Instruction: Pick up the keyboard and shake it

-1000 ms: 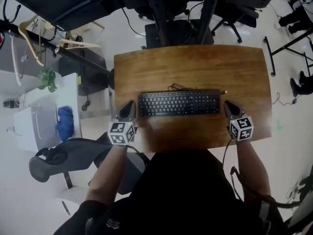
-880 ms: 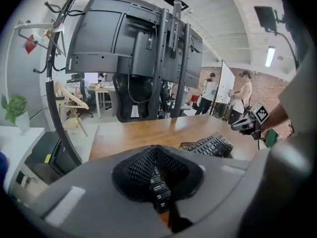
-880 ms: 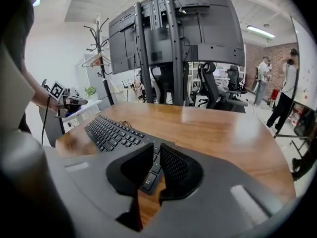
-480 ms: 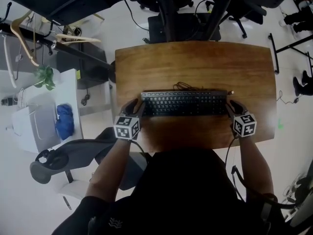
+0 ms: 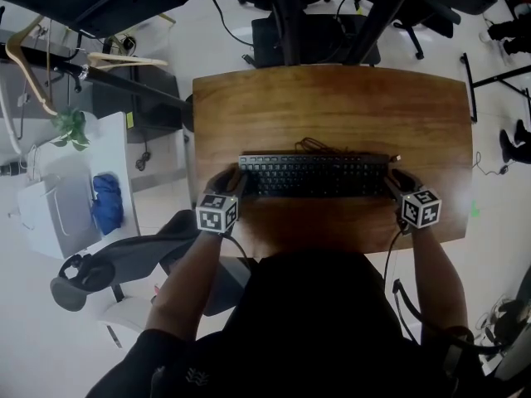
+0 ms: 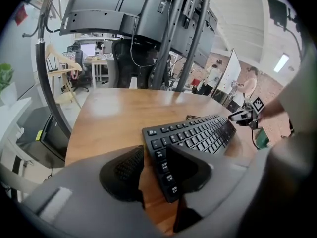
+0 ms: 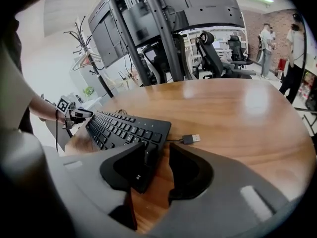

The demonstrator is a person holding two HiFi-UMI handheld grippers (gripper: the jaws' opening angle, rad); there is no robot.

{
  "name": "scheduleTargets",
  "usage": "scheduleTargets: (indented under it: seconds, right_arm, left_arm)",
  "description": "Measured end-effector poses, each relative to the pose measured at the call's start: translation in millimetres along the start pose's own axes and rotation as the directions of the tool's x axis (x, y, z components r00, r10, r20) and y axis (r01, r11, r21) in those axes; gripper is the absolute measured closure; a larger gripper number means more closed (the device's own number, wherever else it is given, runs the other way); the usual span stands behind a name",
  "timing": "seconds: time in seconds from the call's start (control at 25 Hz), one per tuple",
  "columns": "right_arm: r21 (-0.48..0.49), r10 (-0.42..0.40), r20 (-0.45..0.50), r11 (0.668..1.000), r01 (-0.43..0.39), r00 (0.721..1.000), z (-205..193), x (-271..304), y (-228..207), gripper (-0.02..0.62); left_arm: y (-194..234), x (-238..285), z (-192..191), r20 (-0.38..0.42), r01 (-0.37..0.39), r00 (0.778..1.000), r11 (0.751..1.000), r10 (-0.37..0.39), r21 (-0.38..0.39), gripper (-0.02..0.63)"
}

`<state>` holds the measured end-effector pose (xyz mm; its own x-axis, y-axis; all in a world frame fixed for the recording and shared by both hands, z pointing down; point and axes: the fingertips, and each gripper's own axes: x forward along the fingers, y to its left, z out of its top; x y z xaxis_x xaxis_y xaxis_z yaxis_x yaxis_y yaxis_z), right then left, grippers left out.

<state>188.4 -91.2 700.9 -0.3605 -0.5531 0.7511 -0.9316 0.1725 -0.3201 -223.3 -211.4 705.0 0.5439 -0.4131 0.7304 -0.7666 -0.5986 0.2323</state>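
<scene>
My left gripper (image 5: 229,182) and right gripper (image 5: 399,181) have just been opening their jaws, which now loosely straddle either end of the black keyboard (image 5: 314,175). It lies flat on the wooden desk (image 5: 332,106). Its white key legends are too small to read.

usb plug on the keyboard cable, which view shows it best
The right gripper view: the USB plug lies close and sharp beside the keyboard. The head view shows only a tiny speck; in the left gripper view I cannot find it.
</scene>
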Motion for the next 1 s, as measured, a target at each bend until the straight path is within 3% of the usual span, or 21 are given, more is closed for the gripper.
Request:
scheduleTargets:
  seconds: [0.2,0.44,0.72,1.0]
  right_arm:
    - [0.001,0.012,-0.017,1.000,-0.012,1.000,-2,5,-2,0.437]
    - [0.034,0.040,-0.013,0.999,-0.040,0.999,-2,10,1,0.437]
    - [0.085,0.092,-0.005,0.992,-0.091,0.996,-3,11,2,0.453]
    - [0.105,0.149,-0.022,0.984,-0.146,0.989,-2,14,5,0.479]
  left_arm:
    - [-1,6,3,-0.027,0.011,1.000,0.999,-0.010,0.042,0.463]
    - [-1,7,0,-0.048,0.033,0.998,0.999,-0.031,0.040,0.463]
    - [-2,10,-4,-0.094,0.086,0.992,0.996,-0.088,-0.030,0.476]
    - [-1,11,-8,-0.093,0.153,0.981,0.973,-0.171,-0.171,0.492]
